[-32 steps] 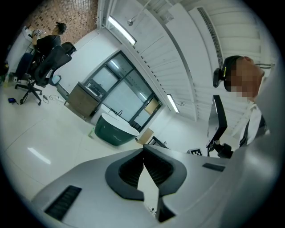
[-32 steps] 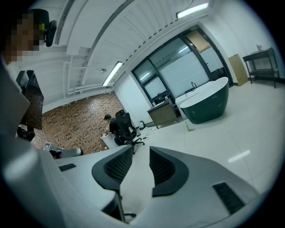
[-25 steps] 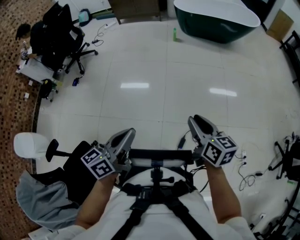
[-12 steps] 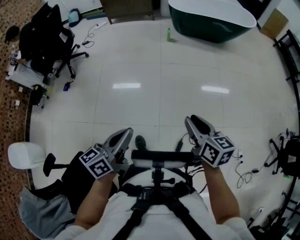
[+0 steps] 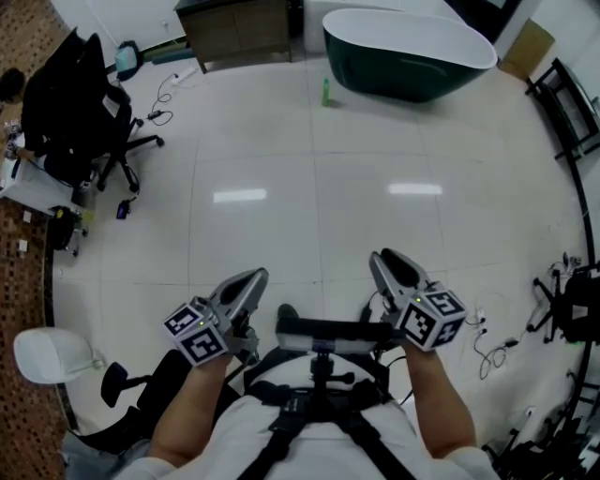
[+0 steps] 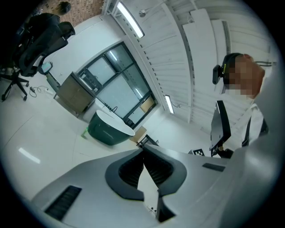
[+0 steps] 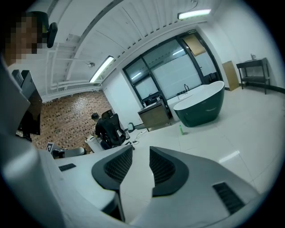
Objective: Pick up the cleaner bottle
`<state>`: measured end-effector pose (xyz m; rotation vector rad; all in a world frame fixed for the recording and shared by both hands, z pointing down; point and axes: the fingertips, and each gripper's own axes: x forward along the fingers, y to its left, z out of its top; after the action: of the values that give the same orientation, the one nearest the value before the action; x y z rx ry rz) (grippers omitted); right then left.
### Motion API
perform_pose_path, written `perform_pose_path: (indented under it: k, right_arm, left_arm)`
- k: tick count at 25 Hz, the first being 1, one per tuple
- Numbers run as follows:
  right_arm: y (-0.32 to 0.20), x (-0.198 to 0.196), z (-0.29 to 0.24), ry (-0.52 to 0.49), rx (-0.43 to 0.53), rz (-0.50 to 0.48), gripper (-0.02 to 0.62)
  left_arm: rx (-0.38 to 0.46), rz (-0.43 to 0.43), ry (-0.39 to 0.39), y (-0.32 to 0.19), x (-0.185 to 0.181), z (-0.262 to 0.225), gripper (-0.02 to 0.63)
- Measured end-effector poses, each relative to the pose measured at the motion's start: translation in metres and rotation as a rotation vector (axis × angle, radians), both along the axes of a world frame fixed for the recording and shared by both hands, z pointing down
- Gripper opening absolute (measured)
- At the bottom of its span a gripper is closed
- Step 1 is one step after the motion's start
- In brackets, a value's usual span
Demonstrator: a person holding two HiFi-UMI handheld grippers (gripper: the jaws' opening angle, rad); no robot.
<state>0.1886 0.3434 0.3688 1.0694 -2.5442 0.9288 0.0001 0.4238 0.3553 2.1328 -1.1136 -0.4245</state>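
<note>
The cleaner bottle [image 5: 325,91], small and green, stands upright on the white tiled floor just left of a dark green bathtub [image 5: 408,52], far ahead of both grippers. It also shows as a tiny green shape in the left gripper view [image 6: 84,133] and the right gripper view [image 7: 181,129]. My left gripper [image 5: 258,275] is held at waist height with its jaw tips touching and nothing between them [image 6: 142,150]. My right gripper [image 5: 382,256] points slightly down. Its jaws stand a little apart with only floor between them [image 7: 141,151].
A black office chair [image 5: 80,103] with clutter stands at the far left, a wooden cabinet [image 5: 239,28] at the back wall. Cables [image 5: 487,337] lie on the floor at the right, beside a black rack [image 5: 562,103]. A white chair [image 5: 42,354] sits at the near left.
The person has walked forward with both grippers. The bathtub and bottle sit lower and larger in the head view; the office chair has slid left. Neither gripper's jaws have changed.
</note>
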Motion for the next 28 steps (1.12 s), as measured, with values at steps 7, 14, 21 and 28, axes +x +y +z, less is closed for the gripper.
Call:
perform_pose_path:
  k: [7,14,21,28]
  right_arm:
    - [-0.026,-0.023,-0.004,0.018,0.028,0.042,0.112]
    - [-0.056,-0.04,-0.001,0.008,0.032,0.039,0.112]
    - [-0.116,-0.047,0.012,-0.007,0.016,-0.004,0.112]
    - [-0.195,-0.039,0.007,0.023,0.062,-0.056,0.112]
  left_arm:
    - [-0.012,0.002,0.005,-0.018,-0.041,0.008,-0.008]
    - [-0.024,0.017,-0.009,-0.044,-0.051,0.01,-0.008]
    - [-0.045,-0.015,-0.042,-0.096,-0.049,0.012,-0.008]
    - [-0.047,-0.07,-0.064,-0.164,-0.037,0.005,-0.008]
